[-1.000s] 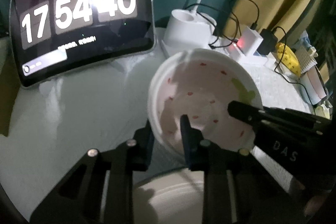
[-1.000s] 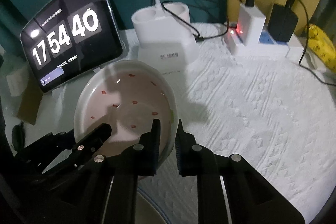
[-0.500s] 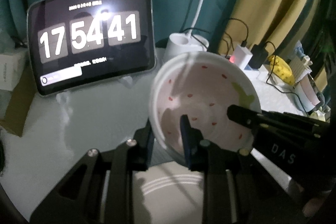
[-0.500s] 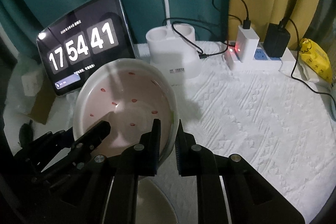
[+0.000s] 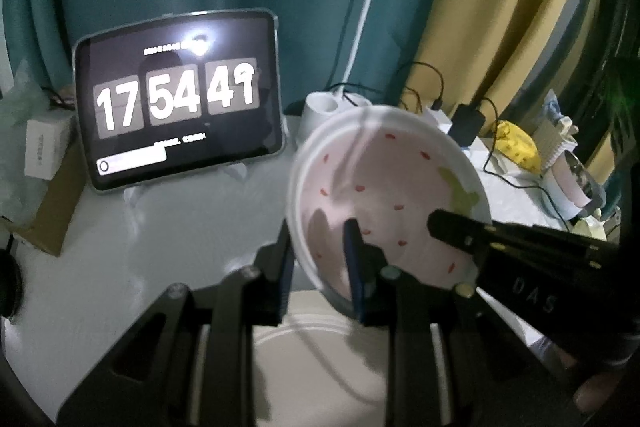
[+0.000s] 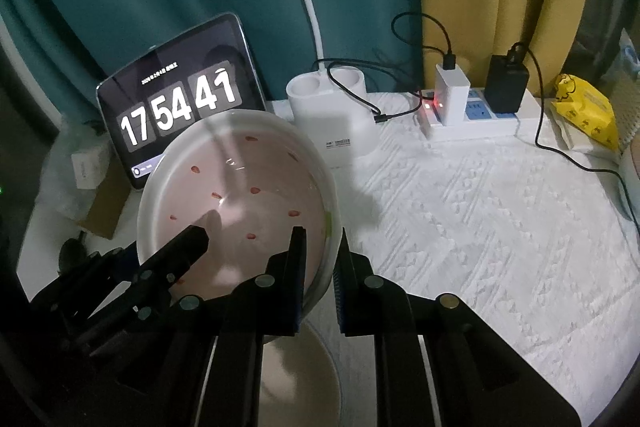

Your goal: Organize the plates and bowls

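A white bowl [image 5: 392, 187] with a pink inside and small red marks hangs in the air, held by both grippers. My left gripper [image 5: 320, 251] is shut on its left rim, one finger inside and one outside. My right gripper [image 6: 322, 247] is shut on the right rim of the same bowl [image 6: 240, 195]. In the left wrist view the right gripper [image 5: 452, 227] reaches in from the right. In the right wrist view the left gripper [image 6: 192, 239] shows at the lower left. Below the bowl lies a white plate [image 5: 320, 355], seen too as plate [image 6: 296, 371] under the fingers.
A tablet [image 5: 180, 107] showing a clock leans at the back left. A white lamp base [image 6: 332, 107], a power strip [image 6: 480, 115] with chargers and cables, and a yellow packet [image 6: 584, 111] stand along the back. A white textured cloth [image 6: 500, 227] covers the table.
Both grippers have risen with the bowl between them; the table and tablet look farther away, and more of the plate beneath shows.
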